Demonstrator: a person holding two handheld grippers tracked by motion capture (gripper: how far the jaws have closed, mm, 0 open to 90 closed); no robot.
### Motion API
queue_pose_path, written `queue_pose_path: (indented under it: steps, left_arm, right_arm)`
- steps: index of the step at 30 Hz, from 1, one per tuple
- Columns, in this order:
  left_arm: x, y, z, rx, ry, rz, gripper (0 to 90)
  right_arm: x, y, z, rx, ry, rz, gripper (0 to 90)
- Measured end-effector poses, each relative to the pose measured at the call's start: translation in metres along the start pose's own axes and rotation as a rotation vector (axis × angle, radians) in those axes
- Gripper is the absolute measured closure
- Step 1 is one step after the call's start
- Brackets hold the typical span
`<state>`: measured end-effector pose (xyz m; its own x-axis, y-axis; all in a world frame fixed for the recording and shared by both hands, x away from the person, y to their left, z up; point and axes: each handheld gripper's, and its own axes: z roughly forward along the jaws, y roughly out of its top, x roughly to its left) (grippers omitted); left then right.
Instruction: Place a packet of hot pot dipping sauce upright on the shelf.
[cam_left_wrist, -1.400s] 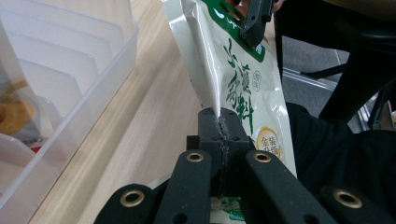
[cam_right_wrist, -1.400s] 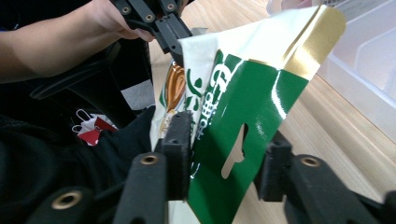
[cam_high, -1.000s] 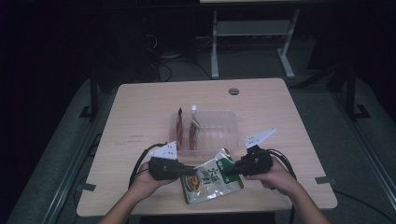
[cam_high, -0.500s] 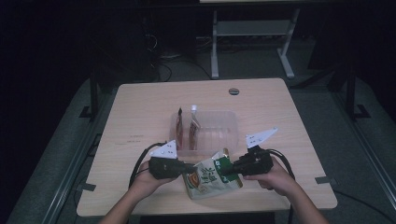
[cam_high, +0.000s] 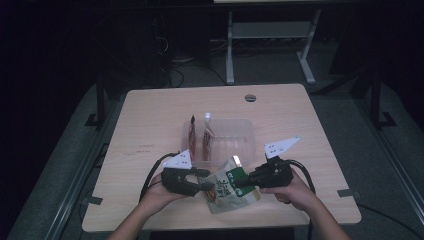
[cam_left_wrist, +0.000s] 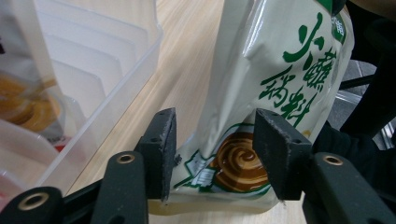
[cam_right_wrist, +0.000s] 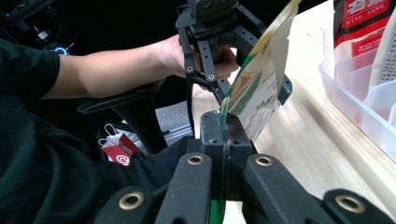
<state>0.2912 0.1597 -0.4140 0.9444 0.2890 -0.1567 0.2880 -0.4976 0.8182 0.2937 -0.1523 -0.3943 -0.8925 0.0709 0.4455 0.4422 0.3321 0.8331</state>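
Note:
A cream and green snack bag (cam_high: 227, 192) with a swirl picture is held up off the table (cam_high: 150, 115) near its front edge. My right gripper (cam_high: 243, 182) is shut on the bag's green edge (cam_right_wrist: 223, 114), and the bag (cam_right_wrist: 259, 88) rises edge-on from its jaws (cam_right_wrist: 225, 128). My left gripper (cam_high: 206, 186) is open, its two pads (cam_left_wrist: 161, 149) standing on either side of the bag's lower corner (cam_left_wrist: 233, 161). In the right gripper view the left gripper (cam_right_wrist: 210, 28) shows behind the bag, held in a hand.
A clear plastic tray (cam_high: 247, 142) with dividers stands just beyond the bag, mid-table. Two packets (cam_high: 192, 132) (cam_high: 208, 137) stand upright in its left slots; one is red (cam_right_wrist: 359, 18). The tray's wall (cam_left_wrist: 116, 60) is close beside my left jaw.
My left gripper has edged slightly right, onto the bag's corner. The bag and my right gripper have barely moved.

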Motion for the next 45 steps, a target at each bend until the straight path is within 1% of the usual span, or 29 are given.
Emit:
queue_pose_path:
  steps: [1, 5, 12, 13, 15, 18, 20, 21, 25, 27, 29, 33, 35, 39, 41, 43, 44, 45]
  left_arm:
    - [0.0, 0.0, 0.0, 0.001, 0.002, -0.004, 46.8]
    - [-0.002, 0.0, -0.003, 0.009, 0.028, 0.01, 46.2]
    - [-0.001, -0.002, -0.014, 0.012, 0.047, 0.006, 39.8]
    - [-0.001, -0.002, -0.016, 0.015, 0.048, -0.001, 38.6]
    - [-0.002, -0.003, -0.019, 0.027, 0.05, -0.004, 36.3]
    - [-0.006, -0.009, -0.025, 0.047, 0.054, -0.008, 33.3]
    - [-0.008, -0.015, -0.029, 0.057, 0.05, -0.019, 33.0]
    - [-0.009, -0.017, -0.031, 0.06, 0.053, -0.017, 32.7]
    - [-0.011, -0.027, -0.039, 0.066, 0.059, -0.038, 32.6]
    - [-0.008, -0.028, -0.041, 0.07, 0.065, -0.034, 32.7]
    - [-0.007, -0.027, -0.041, 0.066, 0.065, -0.039, 32.7]
    - [-0.006, -0.028, -0.04, 0.069, 0.063, -0.042, 32.6]
    - [-0.006, -0.029, -0.039, 0.07, 0.063, -0.045, 32.4]
    - [-0.004, -0.029, -0.038, 0.07, 0.065, -0.041, 31.4]
    - [-0.004, -0.03, -0.038, 0.071, 0.065, -0.044, 30.9]
    - [-0.003, -0.03, -0.037, 0.077, 0.064, -0.035, 29.9]
    - [-0.004, -0.031, -0.037, 0.075, 0.063, -0.042, 28.9]
    - [-0.003, -0.031, -0.037, 0.079, 0.064, -0.038, 27.9]
  right_arm:
    - [0.001, 0.0, 0.0, -0.002, 0.003, 0.0, 90.0]
    - [0.003, 0.001, -0.001, -0.009, 0.009, -0.011, 90.0]
    - [0.006, 0.001, -0.008, -0.026, -0.012, -0.02, 90.0]
    - [0.006, 0.002, -0.009, -0.027, -0.018, -0.031, 90.0]
    - [0.008, 0.003, -0.011, -0.031, -0.027, -0.036, 90.0]
    - [0.011, 0.004, -0.016, -0.05, -0.042, -0.047, 90.0]
    - [0.012, 0.006, -0.02, -0.071, -0.052, -0.052, 90.0]
    - [0.012, 0.006, -0.022, -0.081, -0.057, -0.052, 90.0]
    - [0.013, 0.008, -0.031, -0.112, -0.105, -0.054, 90.0]
    - [0.013, 0.01, -0.036, -0.141, -0.122, -0.047, 90.0]
    - [0.012, 0.012, -0.042, -0.179, -0.131, -0.045, 90.0]
    - [0.014, 0.02, -0.052, -0.204, -0.186, -0.041, 90.0]
    - [0.015, 0.025, -0.055, -0.219, -0.206, -0.038, 90.0]
    - [0.015, 0.036, -0.056, -0.244, -0.242, -0.039, 90.0]
    - [0.015, 0.042, -0.054, -0.243, -0.255, -0.046, 90.0]
    - [0.014, 0.048, -0.053, -0.246, -0.263, -0.044, 90.0]
    - [0.013, 0.051, -0.052, -0.251, -0.269, -0.045, 90.0]
    - [0.012, 0.054, -0.051, -0.258, -0.27, -0.042, 90.0]
